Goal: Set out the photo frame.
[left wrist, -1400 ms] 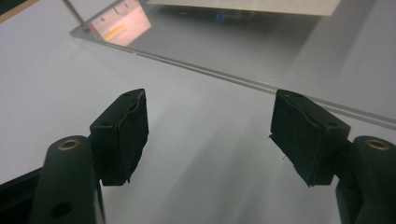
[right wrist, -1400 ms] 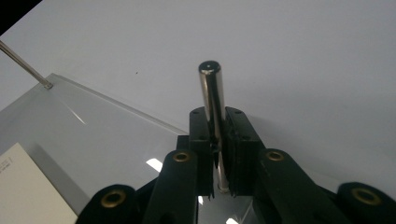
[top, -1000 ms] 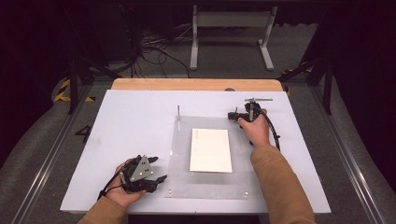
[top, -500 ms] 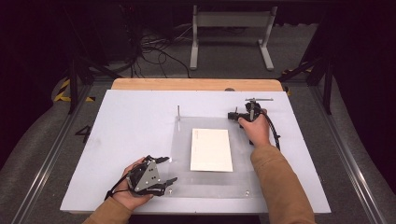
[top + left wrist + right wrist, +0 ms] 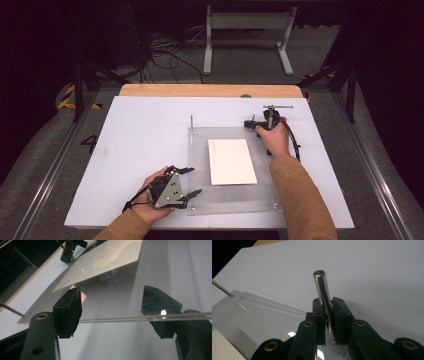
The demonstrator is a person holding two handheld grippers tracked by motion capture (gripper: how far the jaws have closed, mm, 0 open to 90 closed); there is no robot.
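Observation:
A clear acrylic plate (image 5: 200, 150) (image 5: 112, 302) (image 5: 262, 315) lies on the white table board and carries a white card (image 5: 231, 161) (image 5: 100, 260) (image 5: 219, 342). A thin metal pin (image 5: 191, 121) (image 5: 11, 310) (image 5: 220, 288) stands at its far left corner. My left gripper (image 5: 194, 181) (image 5: 111, 290) is open at the plate's near left corner. Its jaws have just been closing a little, and the plate's edge runs across between them without being pressed. At the far right corner my right gripper (image 5: 251, 123) (image 5: 327, 300) is shut on a second, upright metal pin (image 5: 323, 290).
The white board (image 5: 125, 140) rests on a wooden top whose edge (image 5: 210, 90) shows at the back. A small screw (image 5: 275, 205) sits in the plate's near right corner. Beyond the table, a metal stand (image 5: 245, 35) and cables (image 5: 165, 50) lie on the floor.
My left gripper has moved right, up to the plate's near left corner, and now straddles its edge. The right gripper has stayed at the far right corner.

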